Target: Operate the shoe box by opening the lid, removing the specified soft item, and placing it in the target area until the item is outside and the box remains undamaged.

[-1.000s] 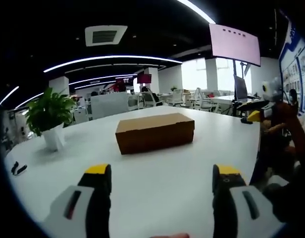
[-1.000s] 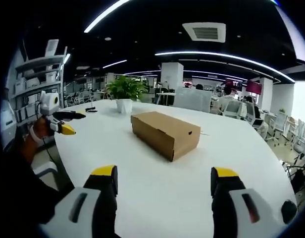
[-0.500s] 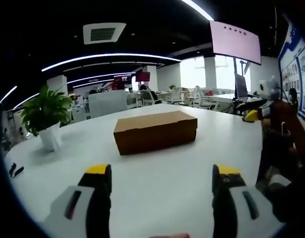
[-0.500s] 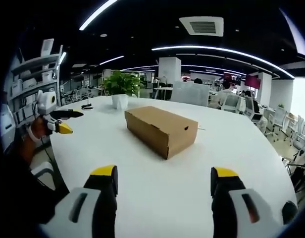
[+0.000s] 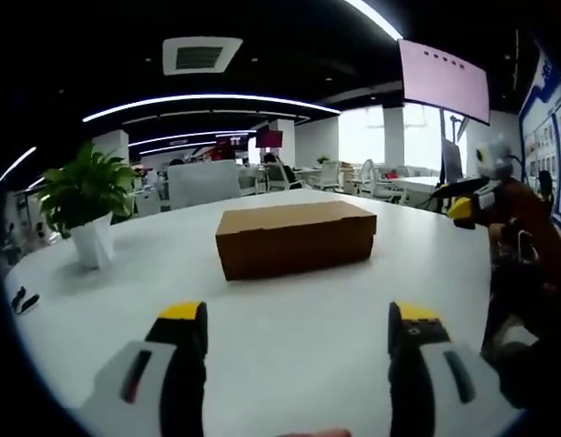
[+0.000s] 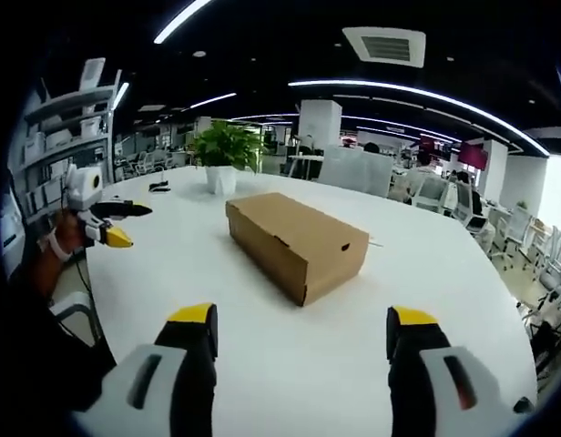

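Observation:
A closed brown cardboard shoe box (image 5: pixel 295 237) lies on the white table (image 5: pixel 290 319), ahead of my left gripper (image 5: pixel 299 332), which is open with nothing between its yellow-tipped jaws. In the right gripper view the same box (image 6: pixel 295 244) lies ahead of my right gripper (image 6: pixel 299 332), also open and holding nothing. The lid is down, so the contents are hidden. The right gripper (image 5: pixel 467 202) shows at the right edge of the left gripper view, and the left gripper (image 6: pixel 107 223) at the left edge of the right gripper view.
A potted green plant (image 5: pixel 83 205) stands left of the box on the table; it is also behind the box (image 6: pixel 224 155) in the right gripper view. A small dark object (image 5: pixel 21 300) lies near the table's left edge. Office desks, chairs and shelves (image 6: pixel 71 137) surround the table.
Both cameras have drifted slightly nearer the box, so it looks a little larger. The box stays closed and still. Both grippers remain open.

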A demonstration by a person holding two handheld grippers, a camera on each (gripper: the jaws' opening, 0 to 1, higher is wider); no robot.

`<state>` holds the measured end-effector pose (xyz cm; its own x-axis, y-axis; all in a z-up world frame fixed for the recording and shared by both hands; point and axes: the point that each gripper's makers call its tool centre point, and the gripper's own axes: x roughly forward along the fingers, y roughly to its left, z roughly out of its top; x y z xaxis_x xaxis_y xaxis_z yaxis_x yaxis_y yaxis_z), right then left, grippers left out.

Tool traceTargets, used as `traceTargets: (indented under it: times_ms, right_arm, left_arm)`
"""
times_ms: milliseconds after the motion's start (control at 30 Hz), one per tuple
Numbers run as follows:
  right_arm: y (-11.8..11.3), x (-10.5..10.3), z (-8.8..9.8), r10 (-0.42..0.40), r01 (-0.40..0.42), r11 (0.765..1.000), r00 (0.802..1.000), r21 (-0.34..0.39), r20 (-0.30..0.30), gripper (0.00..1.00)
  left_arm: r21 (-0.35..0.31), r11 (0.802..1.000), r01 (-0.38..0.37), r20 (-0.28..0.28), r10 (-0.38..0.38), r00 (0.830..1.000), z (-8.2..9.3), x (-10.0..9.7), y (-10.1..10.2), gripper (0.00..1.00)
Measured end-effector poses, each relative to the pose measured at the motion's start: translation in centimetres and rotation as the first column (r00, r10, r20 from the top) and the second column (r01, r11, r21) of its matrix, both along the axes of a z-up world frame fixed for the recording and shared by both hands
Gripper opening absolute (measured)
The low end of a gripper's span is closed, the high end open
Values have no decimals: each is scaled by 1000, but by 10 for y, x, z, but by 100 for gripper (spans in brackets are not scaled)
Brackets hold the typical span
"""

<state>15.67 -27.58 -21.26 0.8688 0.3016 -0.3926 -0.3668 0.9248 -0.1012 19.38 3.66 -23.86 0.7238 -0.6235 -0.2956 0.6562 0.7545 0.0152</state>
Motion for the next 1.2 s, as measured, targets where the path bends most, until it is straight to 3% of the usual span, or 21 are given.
traceTargets:
  times_ms: [167, 633, 767, 1200]
  right_arm:
    - [-1, 13, 2, -4, 4, 998, 1000, 55, -3, 78]
    - [-18, 40, 0, -6, 14, 984, 999, 179, -48, 75]
    - [-11, 44, -3, -1, 16, 976, 998, 219, -69, 75]
    - [1, 67, -2, 32, -12, 974, 996, 226, -84, 75]
  left_arm:
    - [-23, 1000, 2, 8, -1, 1000, 5, 3, -4, 84]
    - [-10, 1000, 2, 15, -2, 1000, 5, 3, -9, 84]
    - [-14, 1000, 13, 21, -13, 1000, 8, 2, -13, 84]
    - [-9, 1000, 9, 28, -9, 1000, 10, 3, -10, 84]
